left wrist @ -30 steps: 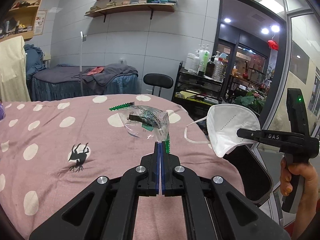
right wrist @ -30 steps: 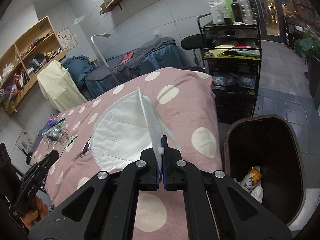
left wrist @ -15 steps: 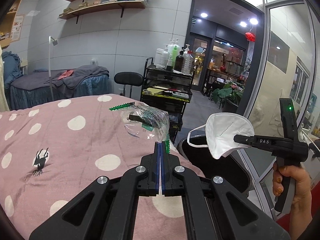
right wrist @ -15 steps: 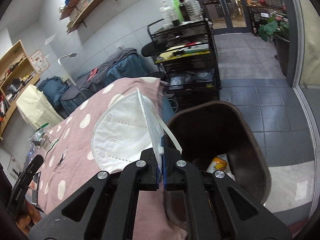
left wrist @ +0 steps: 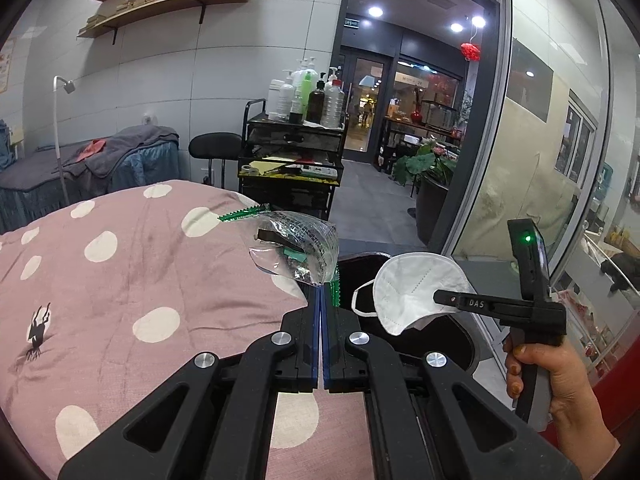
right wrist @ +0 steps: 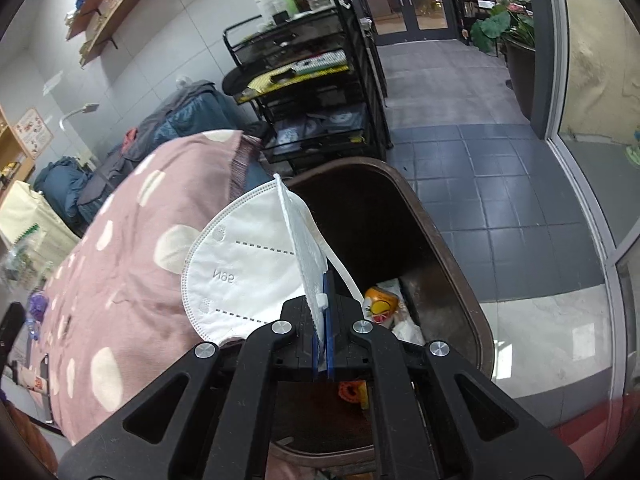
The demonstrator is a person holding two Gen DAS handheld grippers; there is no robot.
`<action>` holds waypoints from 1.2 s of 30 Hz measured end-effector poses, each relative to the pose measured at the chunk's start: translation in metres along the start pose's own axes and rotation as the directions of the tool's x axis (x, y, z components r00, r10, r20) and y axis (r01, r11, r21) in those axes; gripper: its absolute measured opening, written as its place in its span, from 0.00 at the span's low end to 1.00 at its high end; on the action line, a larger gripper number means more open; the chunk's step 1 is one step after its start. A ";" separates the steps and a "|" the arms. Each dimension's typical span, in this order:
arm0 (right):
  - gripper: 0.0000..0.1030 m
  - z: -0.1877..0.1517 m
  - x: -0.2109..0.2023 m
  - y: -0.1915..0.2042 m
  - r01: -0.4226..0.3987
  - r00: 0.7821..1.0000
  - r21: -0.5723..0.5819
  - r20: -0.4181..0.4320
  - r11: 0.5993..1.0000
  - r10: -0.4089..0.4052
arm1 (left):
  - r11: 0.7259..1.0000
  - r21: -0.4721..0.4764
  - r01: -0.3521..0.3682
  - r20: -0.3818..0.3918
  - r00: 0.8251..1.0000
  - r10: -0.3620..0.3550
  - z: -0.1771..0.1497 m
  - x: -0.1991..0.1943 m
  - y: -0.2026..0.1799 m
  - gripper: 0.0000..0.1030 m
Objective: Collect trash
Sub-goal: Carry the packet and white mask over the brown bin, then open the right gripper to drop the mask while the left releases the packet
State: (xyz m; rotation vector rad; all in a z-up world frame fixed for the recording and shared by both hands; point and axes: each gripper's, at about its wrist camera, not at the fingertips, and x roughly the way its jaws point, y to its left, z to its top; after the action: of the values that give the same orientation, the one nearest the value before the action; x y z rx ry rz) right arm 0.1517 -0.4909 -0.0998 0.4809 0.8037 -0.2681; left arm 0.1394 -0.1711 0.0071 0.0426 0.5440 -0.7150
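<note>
Bedspread (left wrist: 120,280) pink, dotted; left tongs (left wrist: 322,300) grip wrapper (left wrist: 296,248), right tongs (right wrist: 322,300) mask (right wrist: 248,272).

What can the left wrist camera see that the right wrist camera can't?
Only the left wrist view shows the person's hand holding the right tool from the side, and the left tool shut on a crinkly clear wrapper.

Only the right wrist view looks down into the brown trash bin, where an orange can and white paper lie.

Both show the white mask pinched in the right tool, the pink spotted blanket and the black cart with bottles.
</note>
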 end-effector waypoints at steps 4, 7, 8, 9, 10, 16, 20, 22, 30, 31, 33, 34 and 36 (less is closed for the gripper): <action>0.03 -0.007 0.021 -0.004 0.052 0.998 -0.025 -0.025 0.998 -0.053 | 1.000 0.012 0.012 -0.013 1.000 -0.012 -0.001 0.008 -0.008 0.01; 0.03 -0.015 0.037 -0.005 0.109 0.993 -0.067 -0.042 0.992 -0.112 | 1.000 0.023 0.021 -0.022 1.000 -0.021 -0.001 0.013 -0.014 0.01; 0.03 -0.018 0.043 -0.005 0.121 0.991 -0.080 -0.051 0.989 -0.126 | 0.999 0.028 0.024 -0.025 0.999 -0.023 -0.001 0.014 -0.016 0.01; 0.05 -0.020 0.049 -0.005 0.128 0.989 -0.085 -0.063 0.988 -0.133 | 0.999 0.035 0.027 -0.029 0.999 -0.026 -0.001 0.015 -0.018 0.01; 0.07 -0.023 0.054 -0.006 0.129 0.988 -0.082 -0.075 0.988 -0.135 | 0.999 0.040 0.029 -0.033 0.999 -0.028 -0.002 0.017 -0.020 0.01; 0.66 -0.038 0.052 -0.007 0.135 0.989 -0.084 -0.053 0.987 -0.140 | 0.997 0.063 0.050 -0.057 0.997 -0.046 -0.004 0.025 -0.030 0.01; 0.66 -0.039 0.042 -0.003 0.132 0.990 -0.088 -0.035 0.987 -0.136 | 0.995 0.077 0.069 -0.075 0.995 -0.064 -0.006 0.034 -0.037 0.01; 0.66 -0.038 0.034 -0.004 0.128 0.991 -0.074 -0.022 0.989 -0.130 | 0.993 0.091 0.074 -0.081 0.994 -0.067 -0.007 0.037 -0.042 0.01; 0.67 -0.035 0.005 -0.014 0.143 0.989 -0.030 0.040 0.989 -0.142 | 0.985 0.121 0.119 -0.133 0.986 -0.103 -0.007 0.058 -0.057 0.01; 0.67 -0.034 0.001 -0.016 0.153 0.987 -0.024 0.051 0.988 -0.151 | 0.984 0.130 0.122 -0.141 0.985 -0.103 -0.006 0.063 -0.060 0.01; 0.67 -0.033 -0.006 -0.018 0.162 0.985 -0.008 0.068 0.987 -0.161 | 0.981 0.142 0.129 -0.152 0.982 -0.107 -0.005 0.069 -0.065 0.01; 0.67 -0.032 -0.010 -0.021 0.165 0.983 0.001 0.077 0.986 -0.165 | 0.980 0.147 0.136 -0.160 0.981 -0.112 -0.005 0.072 -0.067 0.01; 0.67 -0.031 -0.018 -0.027 0.177 0.979 0.022 0.097 0.984 -0.178 | 0.976 0.162 0.146 -0.174 0.978 -0.117 -0.004 0.080 -0.073 0.01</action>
State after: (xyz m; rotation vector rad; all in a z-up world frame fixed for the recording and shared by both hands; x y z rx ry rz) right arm 0.1090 -0.4977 -0.1130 0.4059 0.7498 -0.4595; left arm 0.1414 -0.2742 -0.0252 0.2319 0.6449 -0.8932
